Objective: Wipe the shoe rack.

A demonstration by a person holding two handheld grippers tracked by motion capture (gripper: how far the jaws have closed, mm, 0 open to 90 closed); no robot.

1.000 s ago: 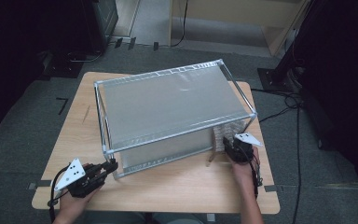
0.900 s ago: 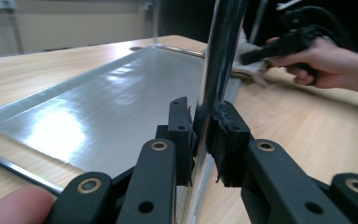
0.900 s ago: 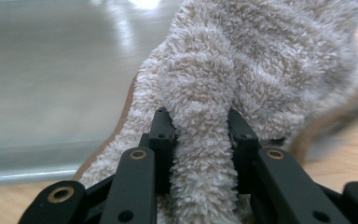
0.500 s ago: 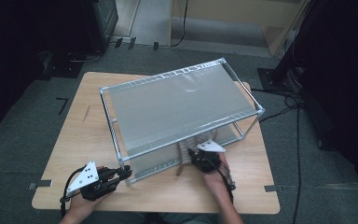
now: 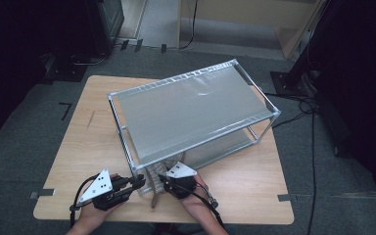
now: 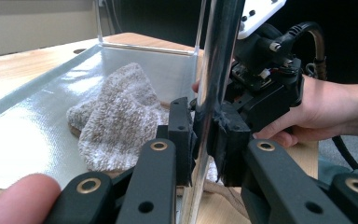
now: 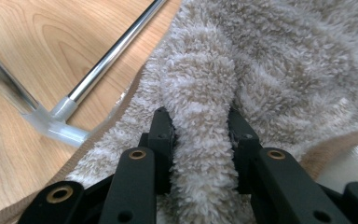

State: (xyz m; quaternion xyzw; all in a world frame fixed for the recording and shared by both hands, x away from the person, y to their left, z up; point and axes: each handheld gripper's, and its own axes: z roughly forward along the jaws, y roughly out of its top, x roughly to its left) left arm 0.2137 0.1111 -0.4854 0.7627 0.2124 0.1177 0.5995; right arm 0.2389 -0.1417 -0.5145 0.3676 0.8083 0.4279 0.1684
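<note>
The left claw [image 6: 204, 144] is clamped on the near corner post [image 6: 214, 93] of the two-tier metal rack [image 5: 196, 115], at the surface's [image 5: 78, 147] front edge. The right claw [image 7: 200, 140] pinches a raised fold of the fluffy beige towel [image 7: 270, 70], which lies on the rack's bottom shelf [image 6: 32, 121] and spills over its near edge onto the surface beside that post.

Towel [image 7: 279, 70]: fluffy, beige-and-cream mottled, tan edge. Rack [image 5: 196, 110]: silver chrome posts, glossy grey shelf liners. Bench [image 5: 85, 142]: light wood grain. Left hand-held gripper [image 6: 204, 140]: black, brass-ringed holes. Right hand-held gripper [image 7: 200, 135]: black, white top plate. Floor [image 5: 24, 147]: grey carpet.
</note>
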